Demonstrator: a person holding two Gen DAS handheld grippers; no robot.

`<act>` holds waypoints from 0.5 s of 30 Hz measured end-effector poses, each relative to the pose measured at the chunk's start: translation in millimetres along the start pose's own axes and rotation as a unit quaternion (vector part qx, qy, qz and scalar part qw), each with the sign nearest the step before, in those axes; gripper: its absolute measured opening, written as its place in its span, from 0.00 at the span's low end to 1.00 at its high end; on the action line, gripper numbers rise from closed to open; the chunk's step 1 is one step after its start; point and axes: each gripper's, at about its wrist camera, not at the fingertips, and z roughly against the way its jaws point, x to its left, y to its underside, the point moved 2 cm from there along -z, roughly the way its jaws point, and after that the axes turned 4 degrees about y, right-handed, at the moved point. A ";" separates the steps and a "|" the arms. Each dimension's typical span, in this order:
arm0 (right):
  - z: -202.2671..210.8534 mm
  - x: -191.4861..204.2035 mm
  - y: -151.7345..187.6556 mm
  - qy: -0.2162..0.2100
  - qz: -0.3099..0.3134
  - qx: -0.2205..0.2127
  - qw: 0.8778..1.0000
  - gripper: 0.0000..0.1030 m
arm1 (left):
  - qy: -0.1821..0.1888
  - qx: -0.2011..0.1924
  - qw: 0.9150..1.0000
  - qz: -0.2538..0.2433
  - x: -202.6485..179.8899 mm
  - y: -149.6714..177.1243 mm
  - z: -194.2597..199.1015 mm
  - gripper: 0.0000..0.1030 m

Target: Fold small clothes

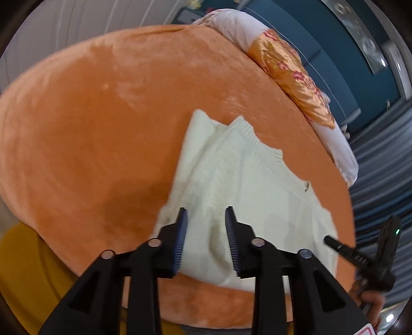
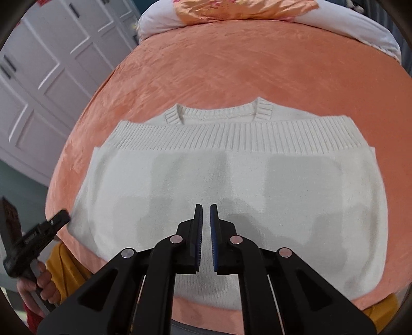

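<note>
A cream knitted sweater (image 2: 231,175) lies folded on the orange bed cover (image 2: 231,67), its ribbed hem laid up near the collar. It also shows in the left wrist view (image 1: 242,185). My left gripper (image 1: 206,214) is open and empty, hovering above the sweater's near left part; it also shows at the left edge of the right wrist view (image 2: 60,217). My right gripper (image 2: 206,207) hovers above the sweater's near middle with its jaws almost closed on nothing; it appears at the sweater's right corner in the left wrist view (image 1: 328,238).
A white pillow with an orange floral cover (image 2: 244,7) lies at the bed's head. White wardrobe doors (image 2: 38,77) stand at the left. A blue wall (image 1: 334,56) is beyond the bed. The person's yellow sleeve (image 2: 64,265) is near the bed's front edge.
</note>
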 end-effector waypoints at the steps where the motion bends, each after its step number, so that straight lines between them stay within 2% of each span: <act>1: -3.4 0.2 -4.3 0.009 0.006 -0.003 1.000 0.06 | 0.002 0.000 1.000 0.000 -3.3 -0.5 -0.6 0.28; 2: -3.7 -3.4 -8.6 0.027 0.009 -0.012 1.000 0.06 | 0.003 0.001 1.000 -0.004 -6.7 -1.6 -1.0 0.29; 3: -3.5 -12.5 -14.5 0.035 -0.001 -0.018 0.999 0.09 | 0.002 0.001 1.000 -0.012 -12.0 -4.0 -1.3 0.30; 4: -3.2 -22.4 -19.6 0.035 -0.017 -0.022 0.999 0.15 | -0.001 0.000 1.000 -0.019 -15.7 -6.0 -2.0 0.35; 5: -2.2 -41.7 -27.2 0.035 -0.050 -0.031 0.998 0.30 | -0.004 -0.003 0.999 -0.032 -22.5 -12.3 -3.6 0.42; 6: -0.5 -60.4 -32.8 0.041 -0.079 -0.041 0.995 0.39 | -0.004 -0.006 0.999 -0.042 -27.0 -18.8 -5.6 0.45; 8: 3.2 -104.0 -43.0 0.070 -0.126 -0.062 0.988 0.40 | -0.014 -0.017 0.998 -0.065 -35.3 -38.7 -17.0 0.55; 9: 4.0 -121.7 -47.2 0.086 -0.140 -0.066 0.984 0.41 | -0.026 -0.019 0.997 -0.076 -38.5 -48.1 -25.8 0.55; 10: 3.5 -144.5 -52.3 0.101 -0.159 -0.070 0.980 0.44 | -0.035 -0.012 0.996 -0.086 -41.7 -61.3 -41.3 0.55; 12: -1.6 -169.0 -57.9 0.109 -0.181 -0.071 0.975 0.55 | -0.032 0.012 0.995 -0.089 -44.2 -75.6 -67.1 0.55; 15: -27.7 -195.4 -64.6 0.104 -0.200 -0.036 0.974 0.55 | -0.024 0.056 0.995 -0.079 -46.9 -87.1 -109.3 0.55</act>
